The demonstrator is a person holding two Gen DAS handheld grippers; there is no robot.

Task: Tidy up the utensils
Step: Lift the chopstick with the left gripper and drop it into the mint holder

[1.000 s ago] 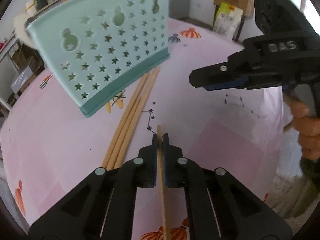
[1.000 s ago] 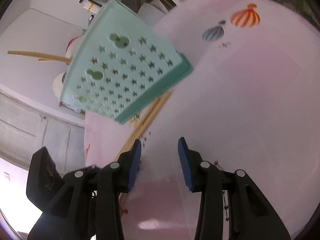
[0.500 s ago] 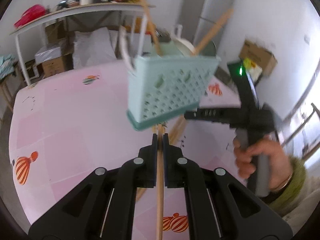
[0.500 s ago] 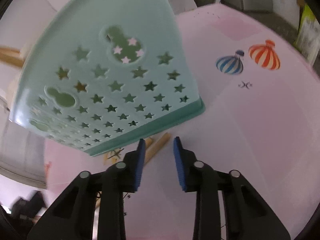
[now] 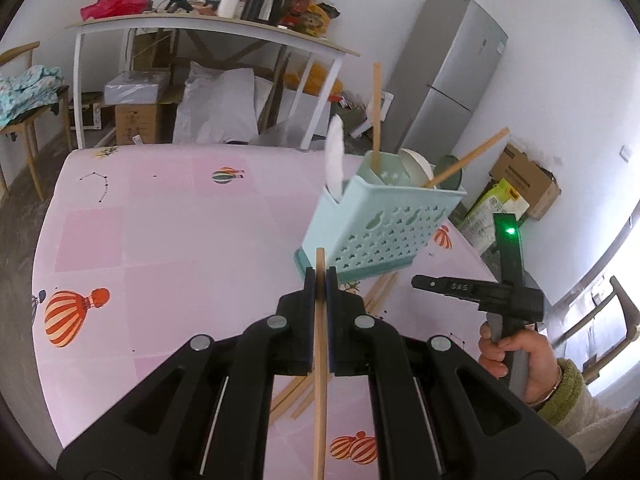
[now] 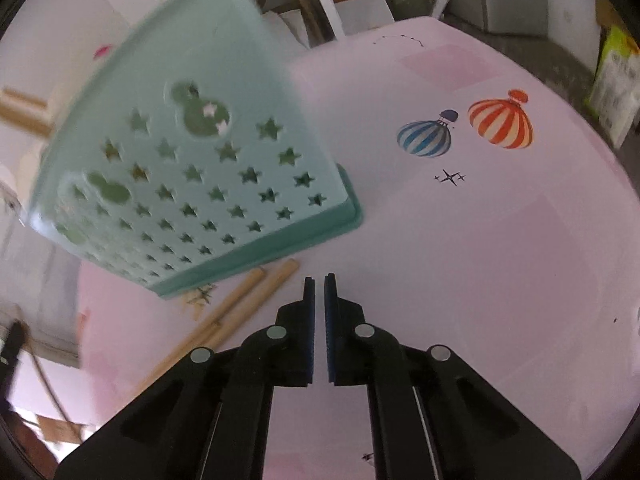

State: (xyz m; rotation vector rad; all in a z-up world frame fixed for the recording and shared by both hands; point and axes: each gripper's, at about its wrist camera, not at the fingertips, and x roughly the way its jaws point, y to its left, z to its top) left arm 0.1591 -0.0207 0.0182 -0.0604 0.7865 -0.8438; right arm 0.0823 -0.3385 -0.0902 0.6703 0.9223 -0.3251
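Wood is what my left tongs [image 5: 320, 276] pinch: one chopstick [image 5: 319, 356] clamped between the two black fingers, its tip poking just past them and its length running back toward the camera. My right tongs [image 6: 319, 284] carry nothing; their blue-lined fingers stand nearly together with only a thin slit between them. In the left view I see those right tongs [image 5: 424, 280] from the side, gripped by my right hand [image 5: 516, 354], low over the table.

Just beyond the held chopstick's tip stands the caddy [image 5: 384, 228], a pale teal plastic holder pierced with star-shaped holes, upright on a darker teal base. Two chopsticks [image 5: 376, 116] lean out of its top, one nearly upright and one tilted to the right, and a white spoon [image 5: 335, 160] sticks up at its left corner. White and dark bowls show behind it.

More loose chopsticks [image 6: 240, 300] lie on the pink table [image 5: 160, 248], their ends touching or tucked under the caddy's front edge, just left of my right tongs. The cloth is printed with striped hot-air balloons [image 6: 500, 124]. Farther back are a cluttered shelf [image 5: 208, 26] and a grey fridge [image 5: 448, 76].
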